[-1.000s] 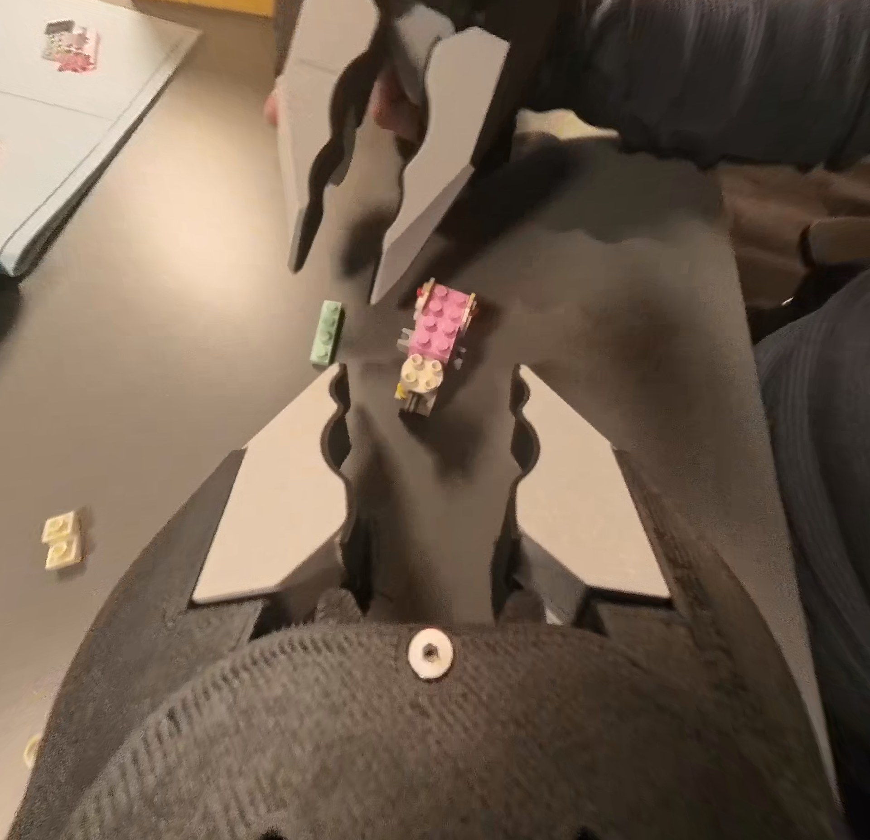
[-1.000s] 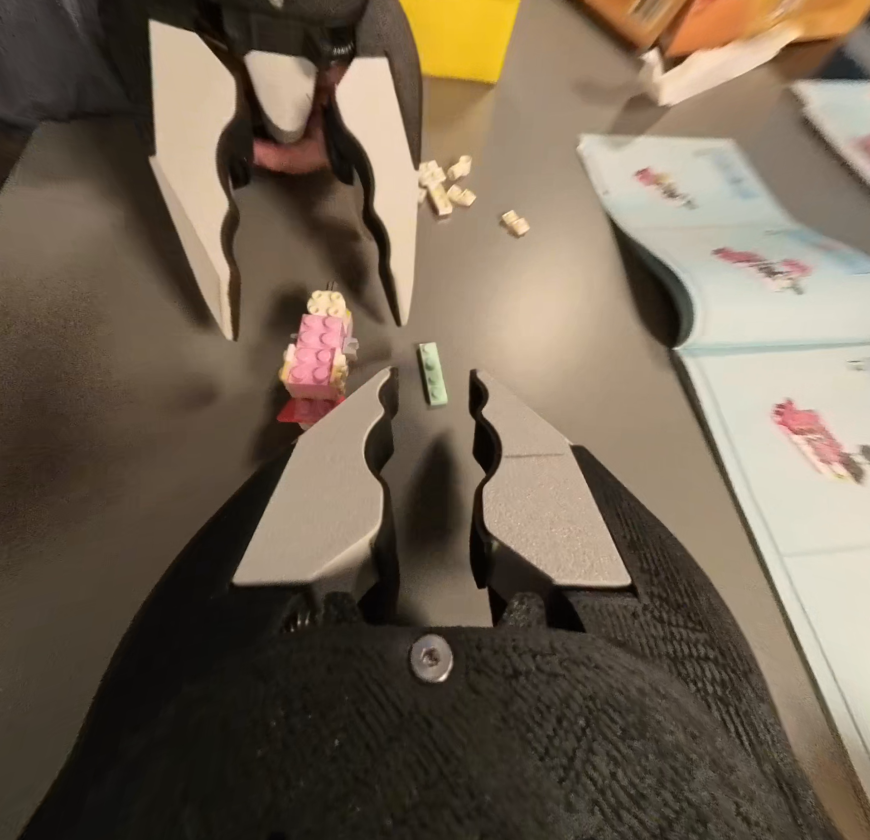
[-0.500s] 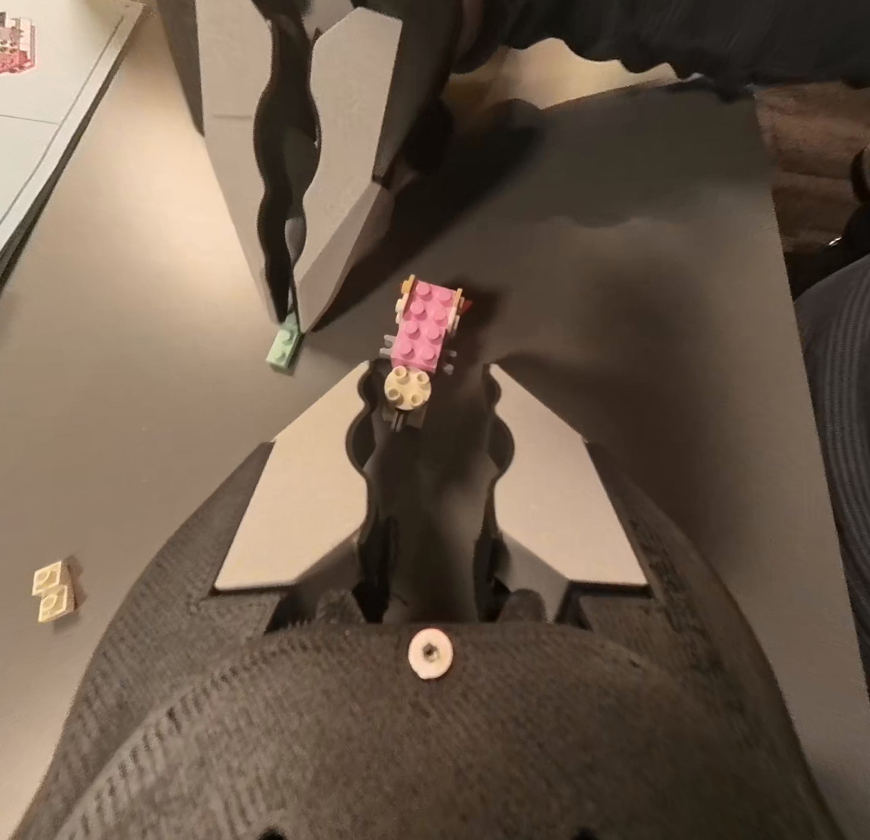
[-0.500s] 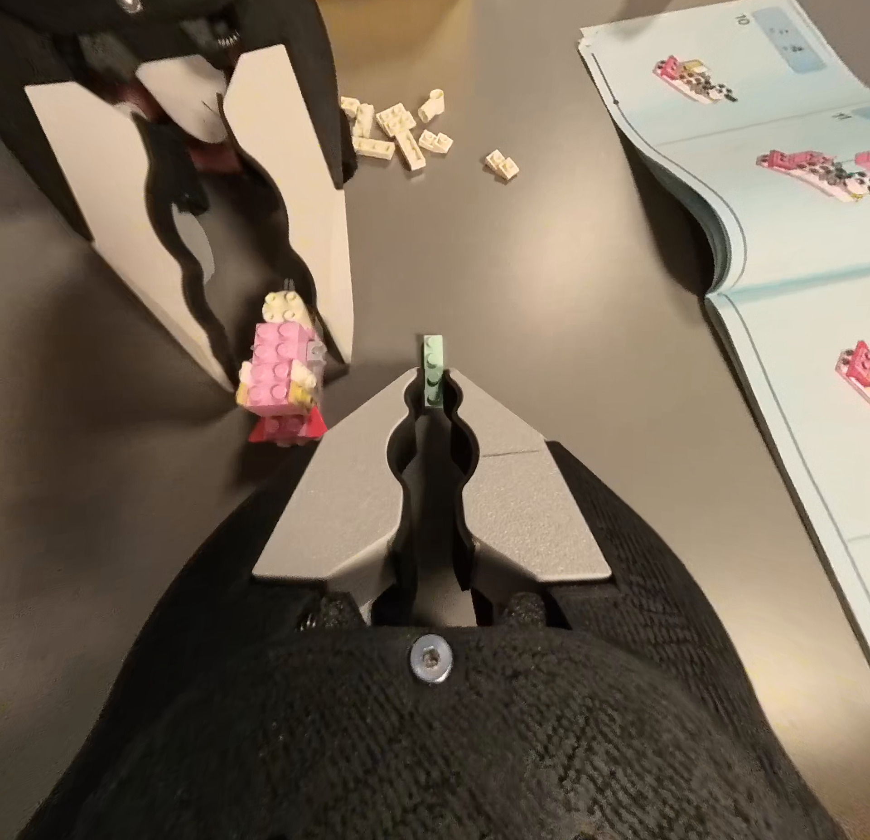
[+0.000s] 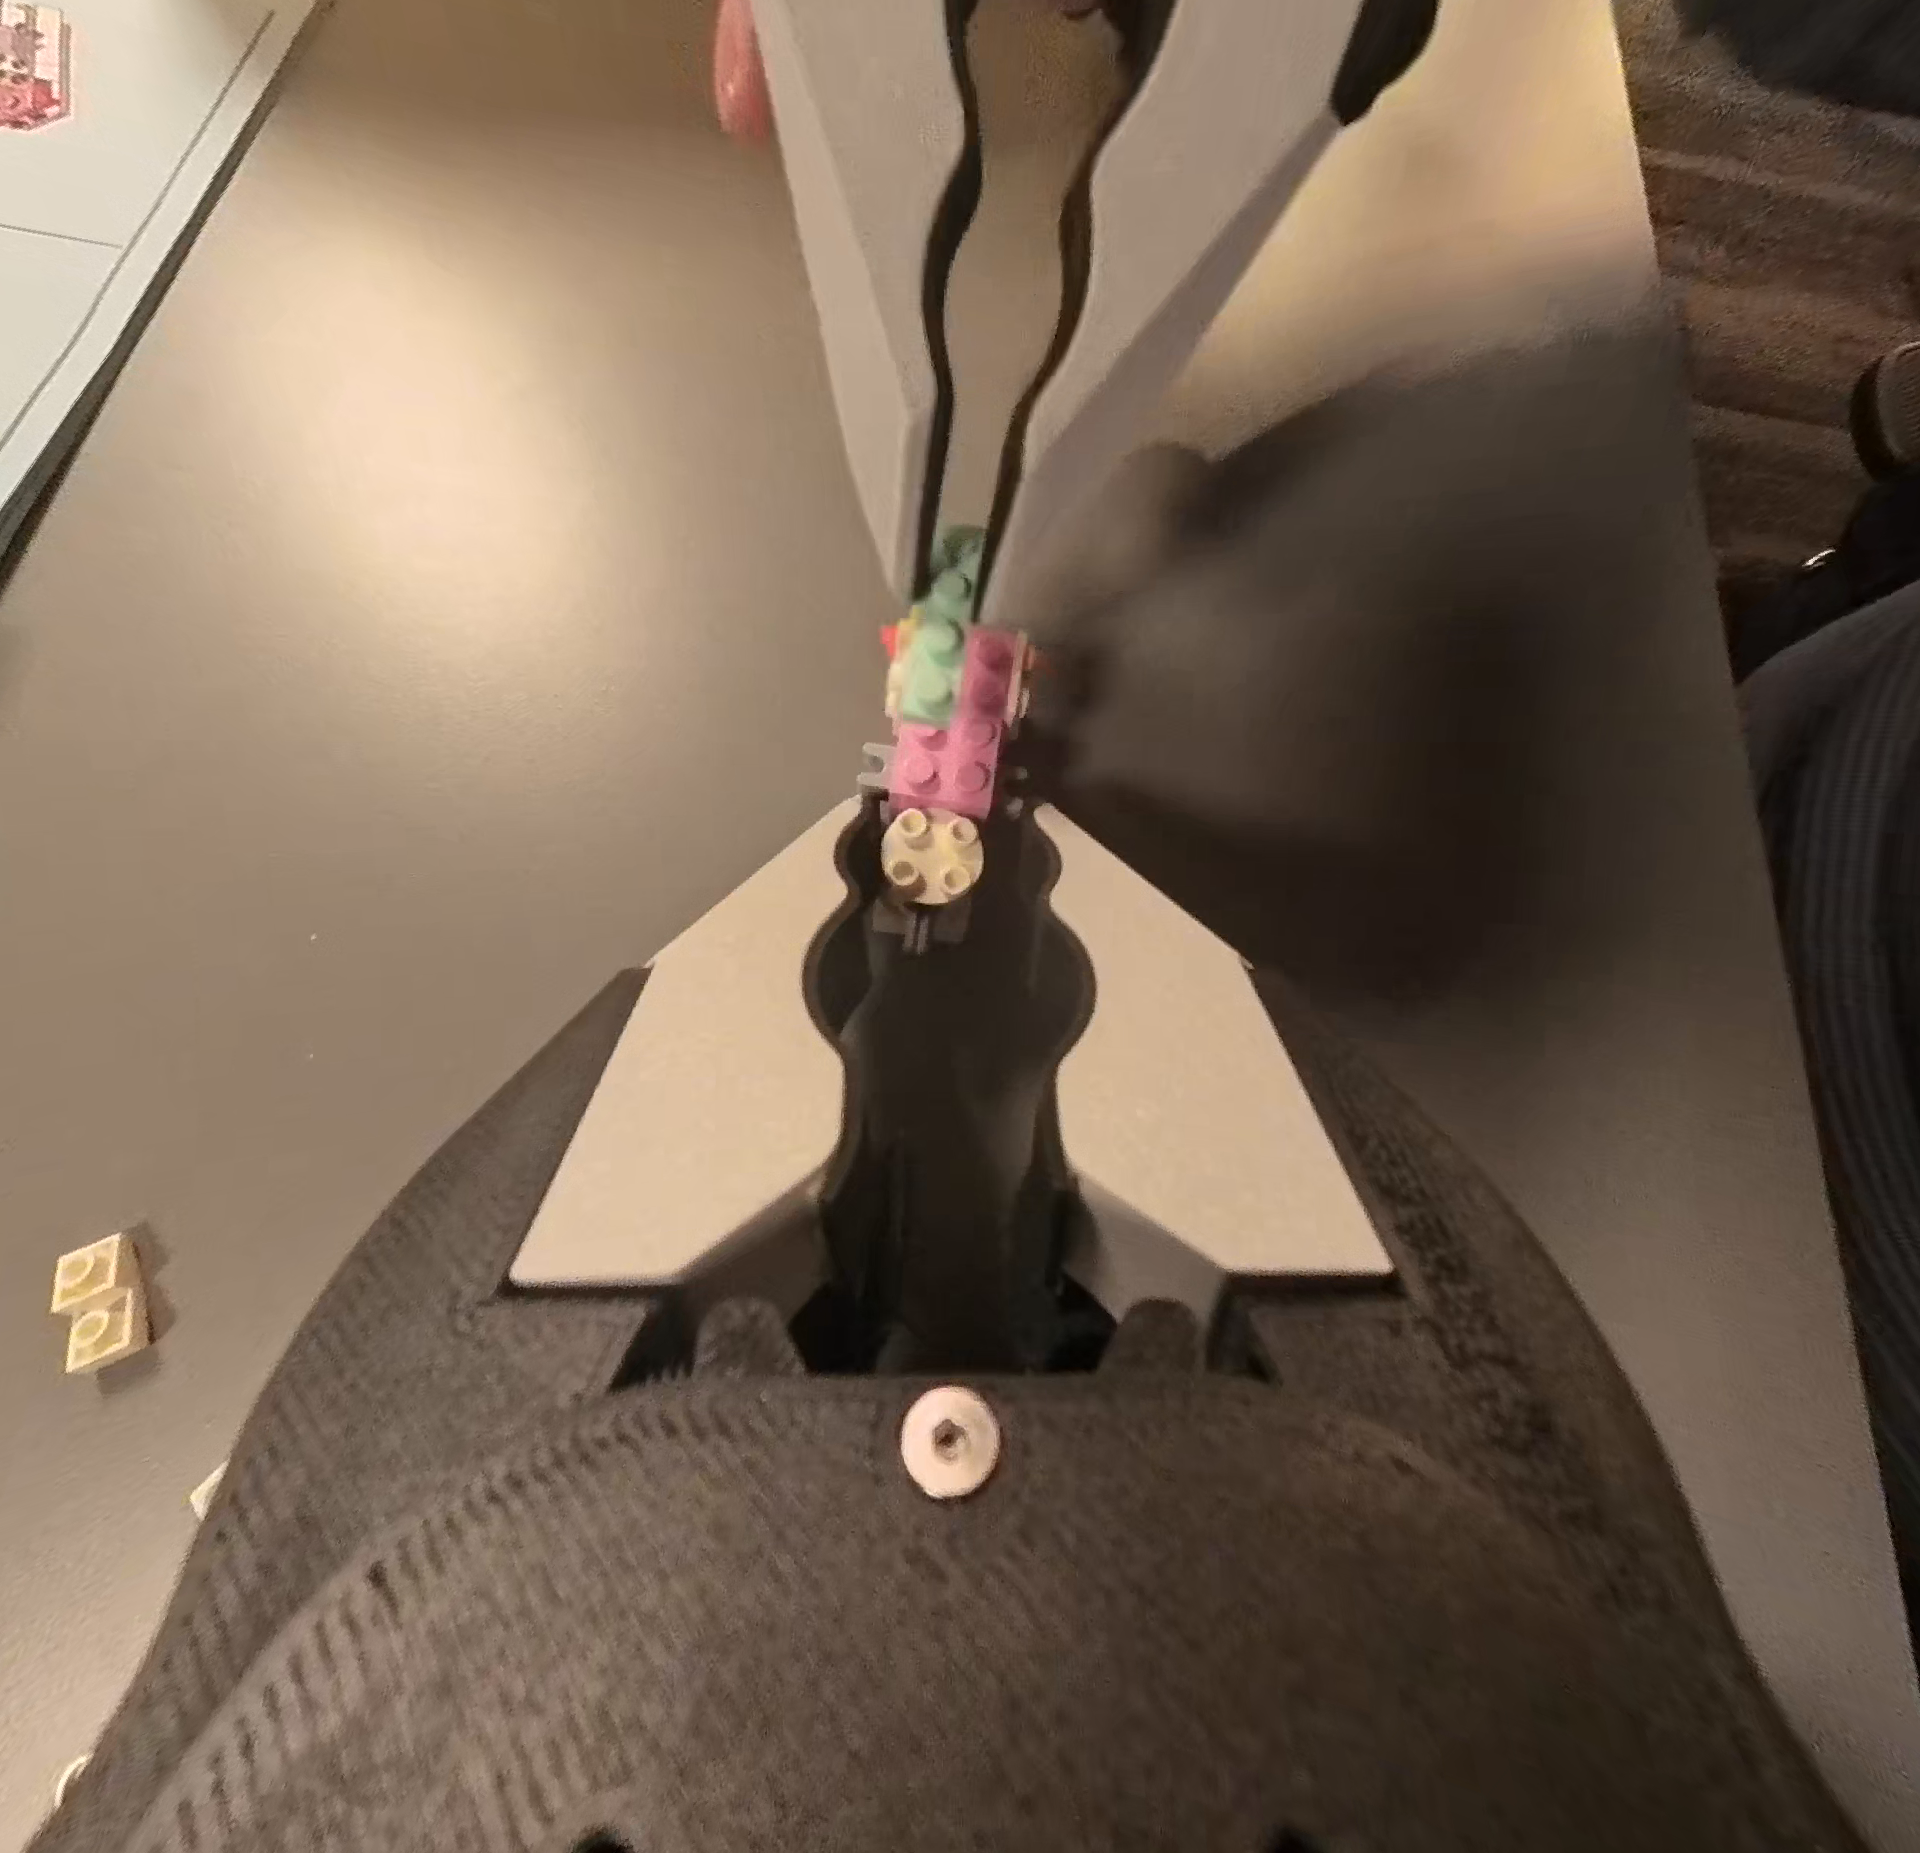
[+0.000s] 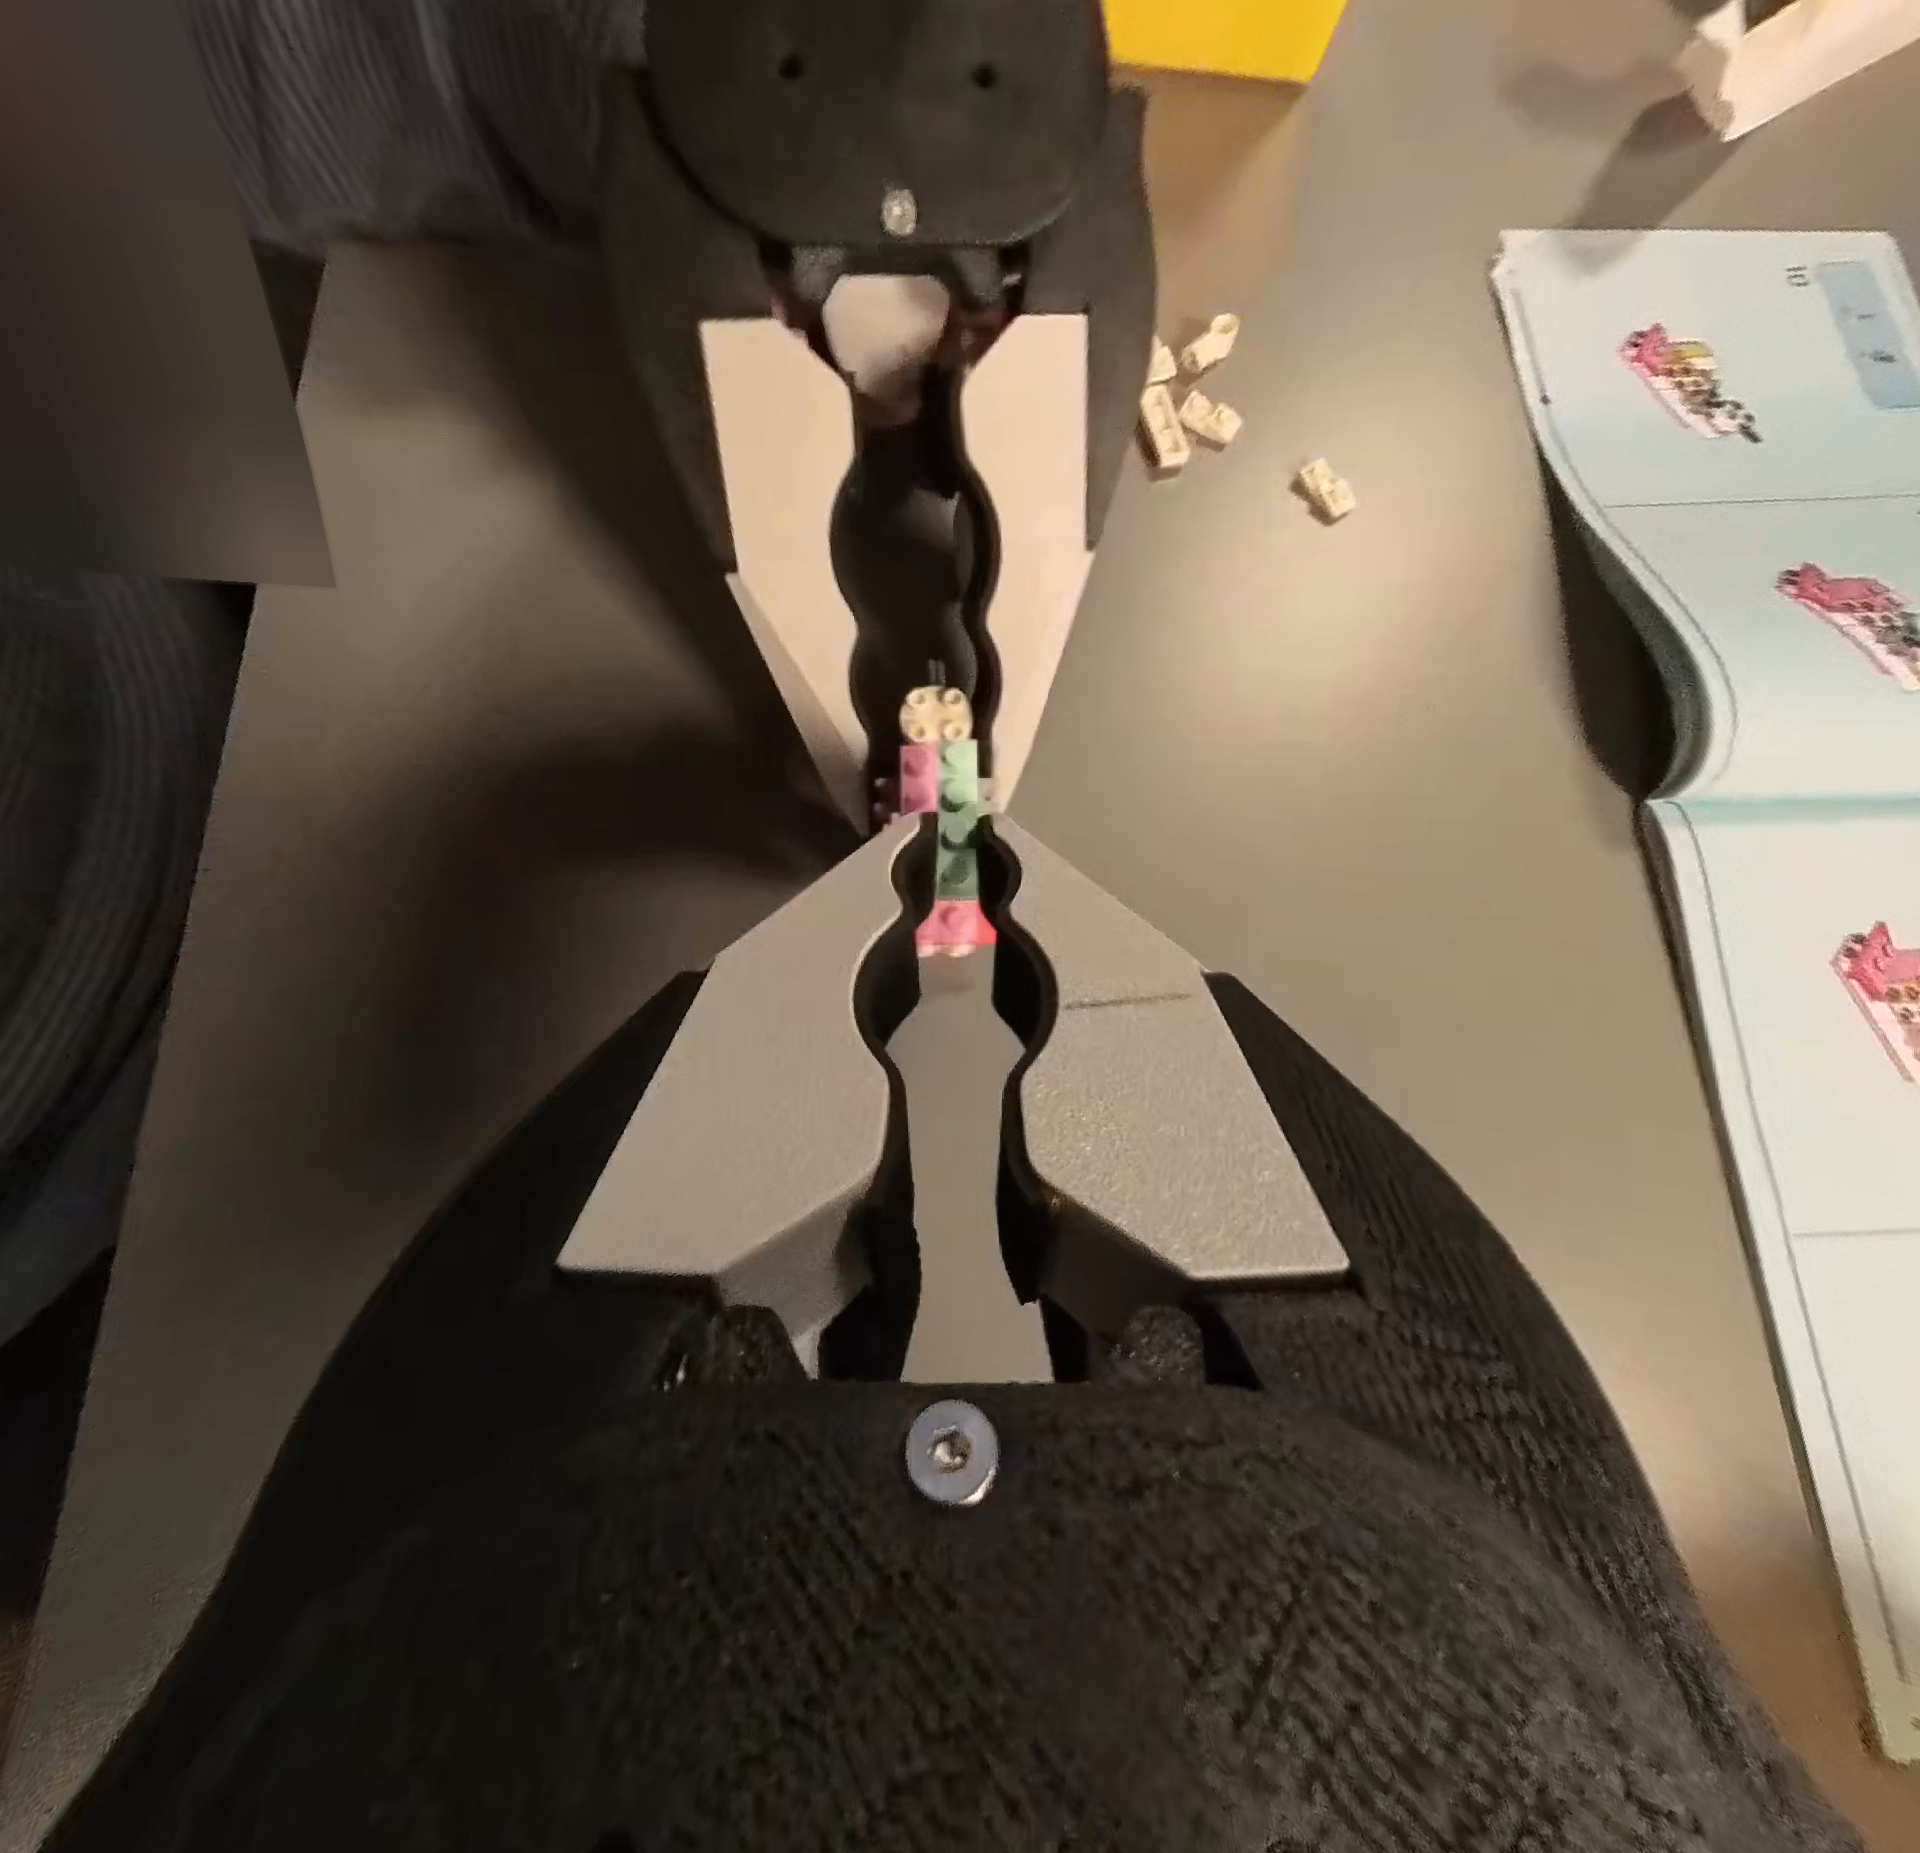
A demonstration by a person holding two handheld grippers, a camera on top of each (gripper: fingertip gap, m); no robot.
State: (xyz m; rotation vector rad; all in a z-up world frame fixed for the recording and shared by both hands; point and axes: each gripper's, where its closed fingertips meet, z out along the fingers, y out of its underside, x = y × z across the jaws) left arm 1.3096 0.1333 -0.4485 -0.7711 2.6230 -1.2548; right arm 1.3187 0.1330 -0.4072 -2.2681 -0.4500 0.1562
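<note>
- The left tongs (image 5: 940, 827) are partly closed around the near end of a small pink toy-brick model with a cream round studded plate (image 5: 951, 764); its fingertips (image 5: 821, 847) are pressing the model's sides just behind that round plate.
- The right tongs (image 6: 951, 827) are almost fully closed, pinching a slim mint-green studded plastic plate (image 6: 956, 816) edgewise between its tips.
- The green plate is lying lengthwise along one stud row of the pink model, directly between the two sets of tongs, which are facing each other tip to tip above the dark grey worktop (image 5: 416, 556).
- To seat it well, I judge that the plate's studs should be lining up squarely with the model's row before any downward push; a skewed plate would likely be jamming or popping off.
- The left tongs should probably be bracing the model level while the right presses straight down, not sideways.
- Loose cream-coloured small bricks (image 6: 1195, 401) are lying beyond and to the right of the right tongs; two more cream bricks (image 5: 99, 1304) are lying left of the left tongs.
- An open pale-blue instruction booklet (image 6: 1766, 660) is lying to the right of the right tongs.
</note>
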